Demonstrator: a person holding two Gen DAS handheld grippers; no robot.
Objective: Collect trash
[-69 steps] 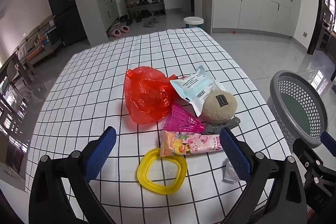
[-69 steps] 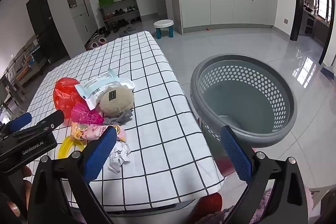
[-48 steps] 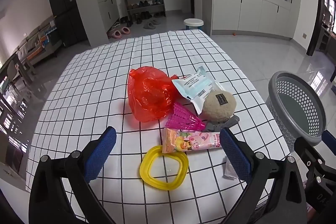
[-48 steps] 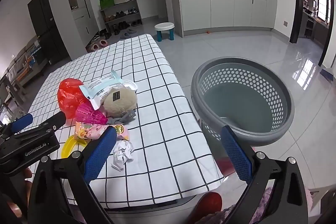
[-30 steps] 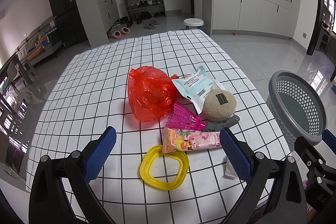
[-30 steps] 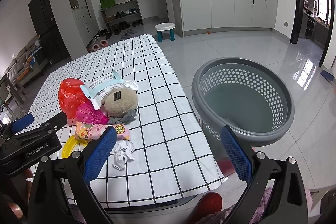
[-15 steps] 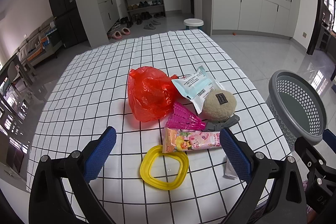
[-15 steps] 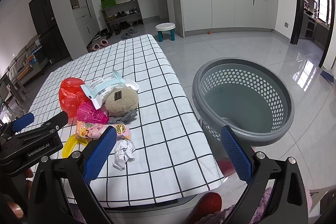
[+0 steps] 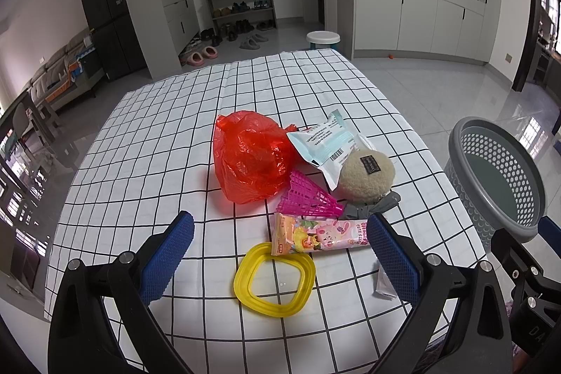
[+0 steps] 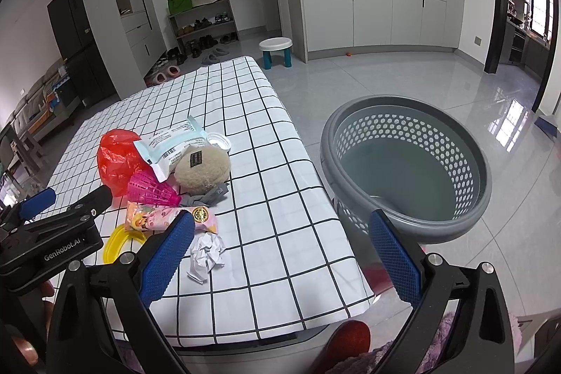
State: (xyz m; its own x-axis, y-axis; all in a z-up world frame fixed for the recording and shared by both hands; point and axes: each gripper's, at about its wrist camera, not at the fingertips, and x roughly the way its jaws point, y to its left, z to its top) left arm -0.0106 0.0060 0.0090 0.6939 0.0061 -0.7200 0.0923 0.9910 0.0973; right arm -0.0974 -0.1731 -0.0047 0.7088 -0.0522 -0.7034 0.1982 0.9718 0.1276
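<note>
Both the left gripper [image 9: 280, 255] and right gripper [image 10: 280, 251] hover fully spread, holding nothing. Trash lies clustered on the counter [image 9: 147, 142]; the basket [image 10: 406, 163], apparently empty, stands beside it. Take the crumpled paper [image 10: 207, 253] first, pinching its centre.

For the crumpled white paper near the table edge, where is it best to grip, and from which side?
Probably from above, jaws closing across the middle of the crumpled white paper. It is a loose, bunched wad lying free on the tablecloth, nearest the right gripper, whose jaws stand open.
</note>
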